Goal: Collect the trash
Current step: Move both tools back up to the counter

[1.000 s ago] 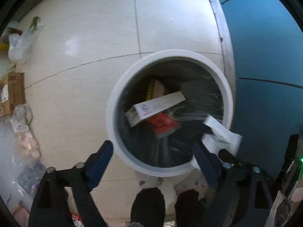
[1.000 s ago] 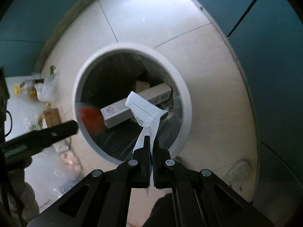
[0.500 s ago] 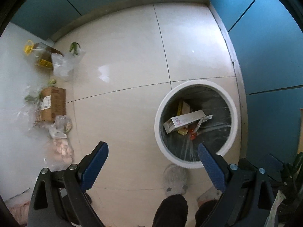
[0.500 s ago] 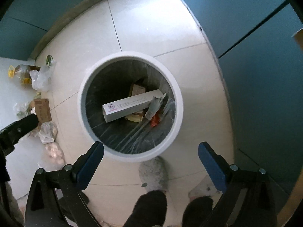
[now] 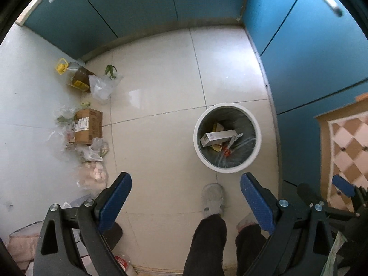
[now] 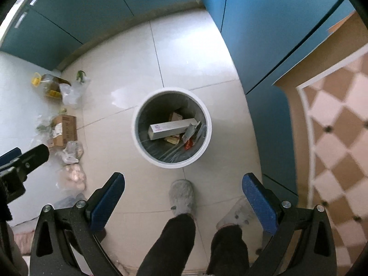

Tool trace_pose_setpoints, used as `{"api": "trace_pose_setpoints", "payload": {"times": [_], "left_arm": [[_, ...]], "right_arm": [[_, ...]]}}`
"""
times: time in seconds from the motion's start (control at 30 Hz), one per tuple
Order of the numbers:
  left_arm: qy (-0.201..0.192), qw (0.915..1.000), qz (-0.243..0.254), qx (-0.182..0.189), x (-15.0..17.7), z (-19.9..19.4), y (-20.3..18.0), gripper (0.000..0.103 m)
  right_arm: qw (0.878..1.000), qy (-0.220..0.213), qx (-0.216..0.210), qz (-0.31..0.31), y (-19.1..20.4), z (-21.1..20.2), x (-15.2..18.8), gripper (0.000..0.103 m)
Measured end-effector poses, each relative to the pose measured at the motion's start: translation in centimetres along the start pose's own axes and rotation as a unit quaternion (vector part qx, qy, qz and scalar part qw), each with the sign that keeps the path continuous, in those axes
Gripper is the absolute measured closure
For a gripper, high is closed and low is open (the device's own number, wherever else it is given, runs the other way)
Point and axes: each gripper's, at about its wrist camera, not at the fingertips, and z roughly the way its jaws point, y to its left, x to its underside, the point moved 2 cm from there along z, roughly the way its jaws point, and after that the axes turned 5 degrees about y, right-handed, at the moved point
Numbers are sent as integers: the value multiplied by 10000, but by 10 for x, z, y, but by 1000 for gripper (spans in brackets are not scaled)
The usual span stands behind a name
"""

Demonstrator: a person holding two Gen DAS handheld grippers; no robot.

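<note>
A round white trash bin (image 5: 257, 148) (image 6: 138, 138) with a clear liner stands on the tiled floor far below both grippers. Inside lie a long white carton (image 5: 218, 136) (image 6: 171, 127), a small tan box (image 6: 176, 116), a crumpled white wrapper (image 6: 191, 131) and a red scrap (image 6: 188, 145). My left gripper (image 5: 185, 185) hangs high above the floor, open and empty. My right gripper (image 6: 182, 185) is also wide open and empty, high above the bin. Each view shows part of the other gripper at its edge.
Along the left lie a cardboard box (image 5: 88, 126) (image 6: 64, 130), an oil bottle (image 5: 76, 76) (image 6: 49, 86), clear plastic bags (image 5: 102, 87) and a pinkish bag (image 5: 92, 176). Blue cabinets (image 5: 306, 53) line the back and right. The person's slippers (image 6: 181, 196) stand beside the bin.
The right gripper opened and let the white wrapper fall into the bin. Both grippers rose well away from the bin, which now looks much smaller.
</note>
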Motion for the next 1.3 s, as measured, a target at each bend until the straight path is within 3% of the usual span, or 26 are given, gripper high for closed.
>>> {"api": "trace_pose_setpoints", "payload": {"times": [0.37,0.63,0.8,0.93,1.03,1.17,1.3], "left_arm": [[-408,9987,102,274,44,-127,7,6],[-744,9967,229,236,73,-192,1,6],[-1227,9920,279,67,75,-236,-21,6],[-1724,9824,717,22,70,-277,-77,6],[-1881,9736,1283,139,71,-298,-142,6],[-1687,9609,2114,598,88,-306,-246,6],[-1106,9373,3136,1043,122,-291,-364,7]], "right_arm": [[9988,-478,-57,-108,6,-182,48,0],[9970,-701,-264,-181,8,-264,79,0],[9927,-843,-859,21,-7,-300,96,0],[9854,-1069,-1292,283,-36,-327,102,0],[9769,-1489,-1358,708,-88,-363,113,0],[9606,-1908,-1297,1548,-182,-400,148,0],[9353,-2113,-1033,2645,-287,-416,207,0]]}}
